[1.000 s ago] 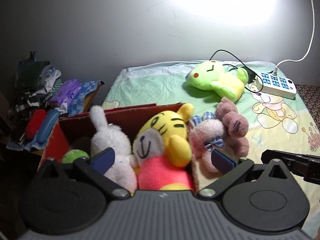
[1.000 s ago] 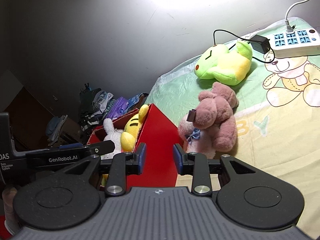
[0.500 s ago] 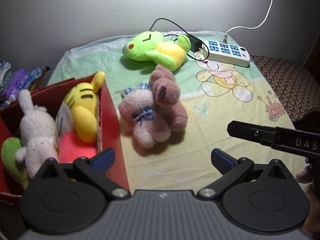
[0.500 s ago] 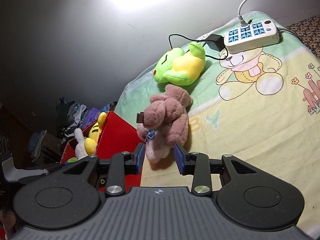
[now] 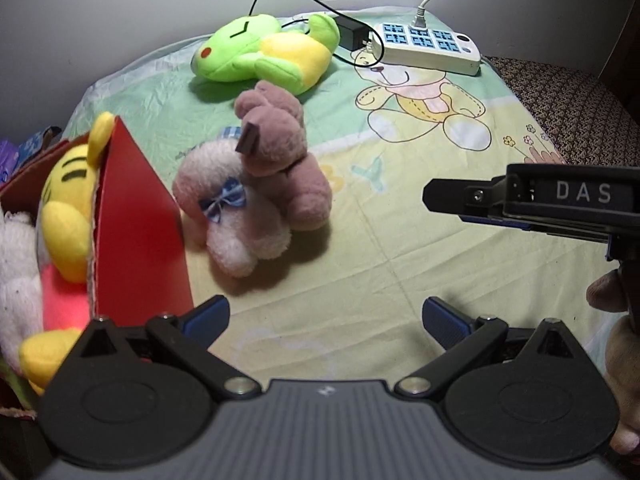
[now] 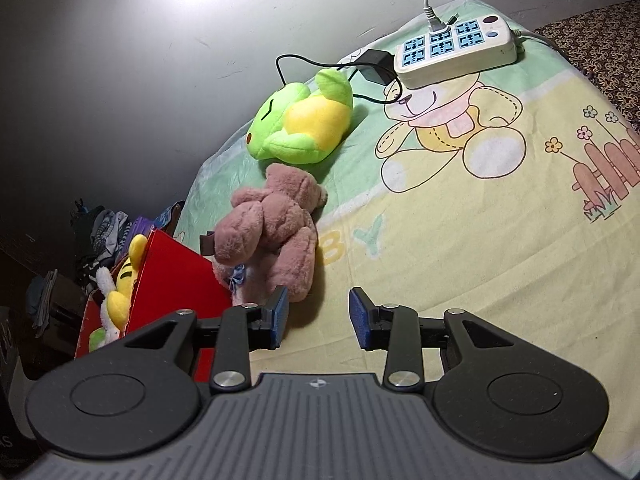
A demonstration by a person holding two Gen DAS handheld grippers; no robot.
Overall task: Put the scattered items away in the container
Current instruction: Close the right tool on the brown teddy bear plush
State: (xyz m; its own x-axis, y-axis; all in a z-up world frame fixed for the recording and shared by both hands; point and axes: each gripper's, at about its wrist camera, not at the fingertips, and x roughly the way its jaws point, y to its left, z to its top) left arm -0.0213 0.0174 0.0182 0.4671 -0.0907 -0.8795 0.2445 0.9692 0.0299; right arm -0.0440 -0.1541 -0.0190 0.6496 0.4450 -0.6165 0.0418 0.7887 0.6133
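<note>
aim your right tongs (image 6: 318, 316), part-open and empty, at the brown bear (image 6: 276, 232), pinch a limb deep and lift it clear of the wall of the red box (image 6: 176, 276). left tongs (image 5: 326, 316) gape wide, empty. the bear lies mid-bed, leaning on a pink plush (image 5: 232, 216) just beside the box; soft, fuzzy, squashy.

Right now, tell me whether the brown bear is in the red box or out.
Out. The brown bear lies on the bedsheet beside the red box.
</note>
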